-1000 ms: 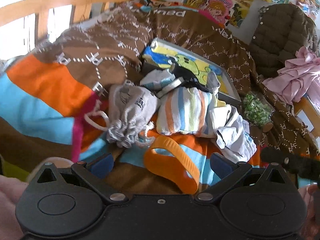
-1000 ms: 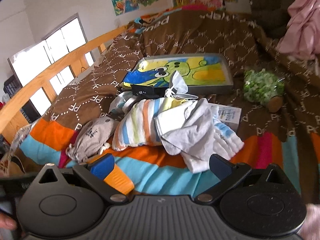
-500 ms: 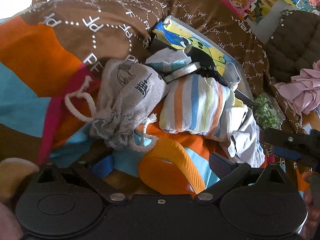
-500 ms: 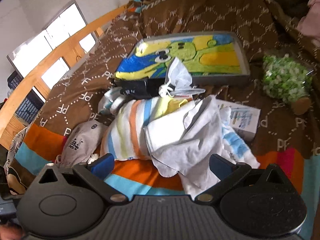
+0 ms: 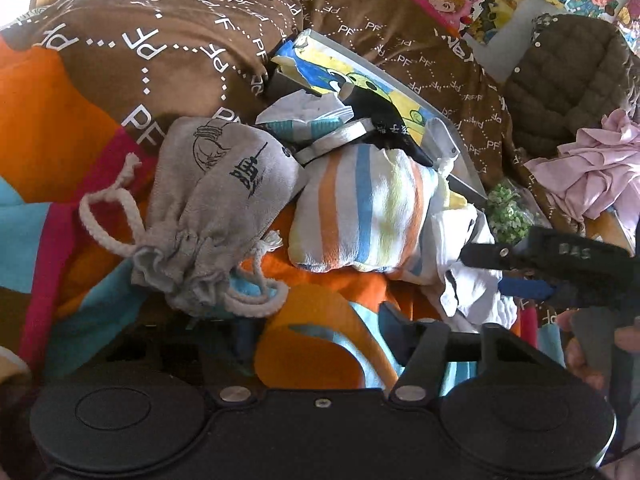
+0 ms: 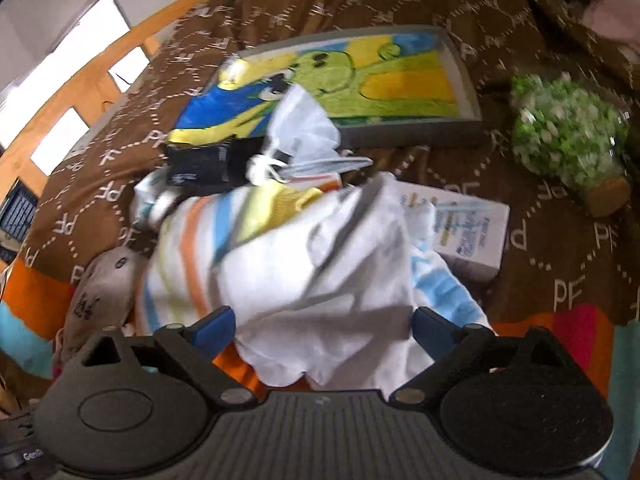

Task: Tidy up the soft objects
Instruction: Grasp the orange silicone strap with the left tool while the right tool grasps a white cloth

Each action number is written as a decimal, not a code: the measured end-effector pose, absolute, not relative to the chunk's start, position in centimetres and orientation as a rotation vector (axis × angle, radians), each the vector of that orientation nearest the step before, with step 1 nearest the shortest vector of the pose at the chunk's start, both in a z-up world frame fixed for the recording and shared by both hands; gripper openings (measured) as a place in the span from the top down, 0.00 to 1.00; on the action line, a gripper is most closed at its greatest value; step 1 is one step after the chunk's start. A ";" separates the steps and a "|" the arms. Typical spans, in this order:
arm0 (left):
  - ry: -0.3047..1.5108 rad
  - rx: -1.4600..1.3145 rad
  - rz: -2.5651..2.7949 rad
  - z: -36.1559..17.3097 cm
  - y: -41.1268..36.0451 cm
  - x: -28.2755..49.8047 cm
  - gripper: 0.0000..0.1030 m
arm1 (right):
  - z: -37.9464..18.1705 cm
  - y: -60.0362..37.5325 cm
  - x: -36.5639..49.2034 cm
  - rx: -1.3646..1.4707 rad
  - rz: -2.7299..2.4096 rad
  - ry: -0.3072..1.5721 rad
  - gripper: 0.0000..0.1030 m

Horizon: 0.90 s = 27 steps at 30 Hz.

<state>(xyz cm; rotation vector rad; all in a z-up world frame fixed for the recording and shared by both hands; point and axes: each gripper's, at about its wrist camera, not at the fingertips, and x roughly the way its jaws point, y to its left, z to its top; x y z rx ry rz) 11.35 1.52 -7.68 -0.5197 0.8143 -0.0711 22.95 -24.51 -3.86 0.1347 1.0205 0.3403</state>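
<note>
- My left tongs (image 5: 316,332) are hanging low over the bed, and their jaws have just been closing around the orange loop (image 5: 320,344); I cannot tell whether the pads are pressing on it.
- The orange loop is a wide, smooth band curling up from the striped blanket (image 5: 48,128), just in front of the grey drawstring pouch (image 5: 216,208).
- The pouch is lying crumpled, its white cord trailing toward the loop, with dark printed marks on its side.
- My right tongs (image 6: 324,320) are standing wide, jaws just starting to narrow, with the white cloth (image 6: 320,280) bunched between the blue pads but not pinched.
- The white cloth is resting against the rolled striped towel (image 6: 192,248), which is showing orange, blue and yellow bands.
- Behind both, a framed cartoon picture (image 6: 360,76) is lying on the brown cover.
</note>
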 end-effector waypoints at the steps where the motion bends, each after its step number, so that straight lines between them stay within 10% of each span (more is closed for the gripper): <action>1: 0.811 -0.526 -0.072 -7.7 1.6 11.2 0.47 | -4.1 -24.7 23.1 0.146 0.336 1.030 0.09; 21: 0.780 -0.571 -0.225 -7.8 0.6 11.0 0.67 | -5.0 -25.1 23.4 0.204 0.344 1.086 0.55; 27: 0.771 -0.569 -0.243 -7.9 0.5 10.9 0.69 | -4.7 -25.8 23.2 0.251 0.342 1.065 0.85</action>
